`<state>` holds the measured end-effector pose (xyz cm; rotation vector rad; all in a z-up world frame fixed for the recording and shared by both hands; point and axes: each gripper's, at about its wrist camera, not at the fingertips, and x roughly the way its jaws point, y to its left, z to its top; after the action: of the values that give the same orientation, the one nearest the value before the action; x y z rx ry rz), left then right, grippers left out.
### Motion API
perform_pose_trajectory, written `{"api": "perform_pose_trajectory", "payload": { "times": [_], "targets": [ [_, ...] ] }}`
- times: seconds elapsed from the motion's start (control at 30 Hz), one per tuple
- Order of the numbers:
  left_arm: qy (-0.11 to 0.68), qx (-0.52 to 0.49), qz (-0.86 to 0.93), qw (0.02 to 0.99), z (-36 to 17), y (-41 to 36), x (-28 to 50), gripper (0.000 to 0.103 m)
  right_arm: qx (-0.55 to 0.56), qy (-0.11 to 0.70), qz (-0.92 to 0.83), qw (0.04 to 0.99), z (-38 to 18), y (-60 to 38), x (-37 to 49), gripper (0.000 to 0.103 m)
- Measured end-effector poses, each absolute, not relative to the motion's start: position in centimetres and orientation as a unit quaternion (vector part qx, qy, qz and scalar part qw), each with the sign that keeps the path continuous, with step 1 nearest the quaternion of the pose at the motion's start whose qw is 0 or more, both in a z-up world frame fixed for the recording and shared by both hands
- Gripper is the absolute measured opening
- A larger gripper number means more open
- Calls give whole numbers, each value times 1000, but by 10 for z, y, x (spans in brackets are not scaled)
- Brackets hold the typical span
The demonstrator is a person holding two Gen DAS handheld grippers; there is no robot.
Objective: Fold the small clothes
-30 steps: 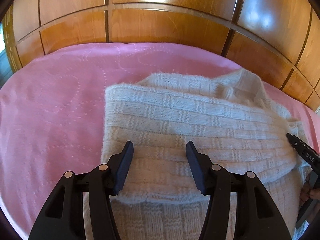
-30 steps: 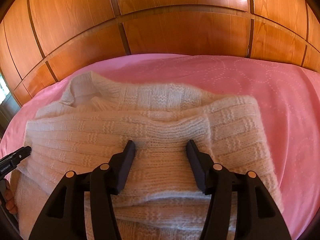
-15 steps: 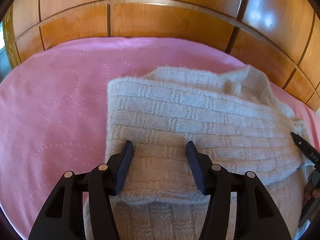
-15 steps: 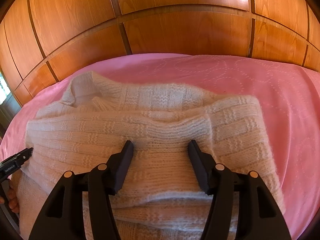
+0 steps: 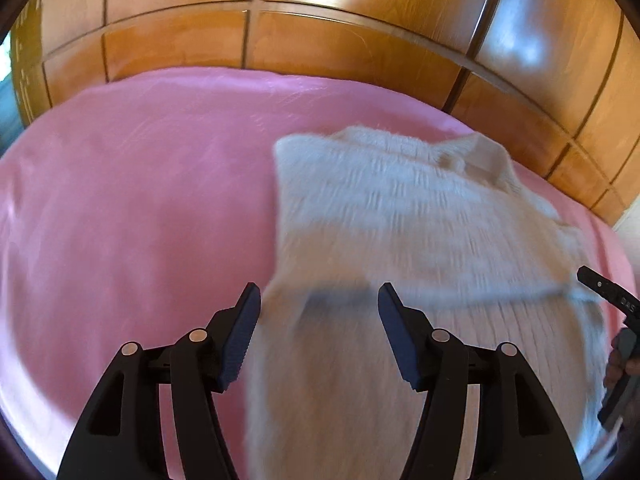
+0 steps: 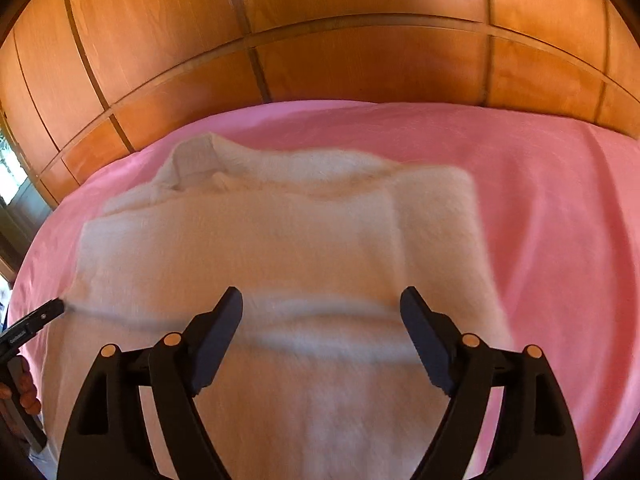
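A cream knitted sweater [image 5: 400, 240] lies folded on the pink bedspread [image 5: 140, 208], its collar at the far end and a folded-over layer ending in an edge just ahead of my fingertips. My left gripper [image 5: 318, 312] hovers over the sweater's left edge with its jaws opening and nothing pinched between them. Over the right part of the sweater [image 6: 280, 248], my right gripper [image 6: 322, 316] stands wide, its jaws still opening and gripping nothing. Each gripper shows at the rim of the other's view: the right gripper [image 5: 608, 292] and the left gripper [image 6: 32, 320].
Glossy wooden wardrobe panels [image 6: 360, 40] rise right behind the bed. The pink bedspread [image 6: 560, 220] stretches bare to the right of the sweater and to its left. A person's fingers [image 6: 24, 384] hold the left gripper's handle.
Both grippers have drawn back from the folded edge. The left one also slid left, so the sweater sits further right in its view. The right jaws have spread much wider. Both views are blurred by motion.
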<state>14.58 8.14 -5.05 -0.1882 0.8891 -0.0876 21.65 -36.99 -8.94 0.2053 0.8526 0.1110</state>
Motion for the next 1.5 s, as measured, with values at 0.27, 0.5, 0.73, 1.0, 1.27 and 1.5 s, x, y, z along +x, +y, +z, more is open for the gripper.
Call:
{"api": "perform_pose_trajectory", "payload": {
  "times": [0.27, 0.5, 0.73, 1.0, 1.27, 1.5],
  "targets": [
    [465, -182, -98, 861, -66, 121, 49, 60, 140, 466, 67, 871, -113, -415, 128, 67],
    [506, -215, -163, 819, -78, 103, -16, 51, 181, 497, 118, 841, -123, -417, 45, 45],
    [566, -168, -212, 779, -102, 70, -37, 16, 199, 533, 154, 808, -147, -402, 13, 34],
    [495, -168, -290, 801, -46, 74, -45, 6, 202, 491, 231, 816, -92, -390, 13, 12],
    [414, -260, -310, 816, 3, 82, 26, 6, 264, 410, 237, 840, -50, -405, 74, 12],
    [431, -314, -203, 821, -17, 90, 142, 6, 338, 407, 174, 831, -64, -430, 162, 22]
  ]
}}
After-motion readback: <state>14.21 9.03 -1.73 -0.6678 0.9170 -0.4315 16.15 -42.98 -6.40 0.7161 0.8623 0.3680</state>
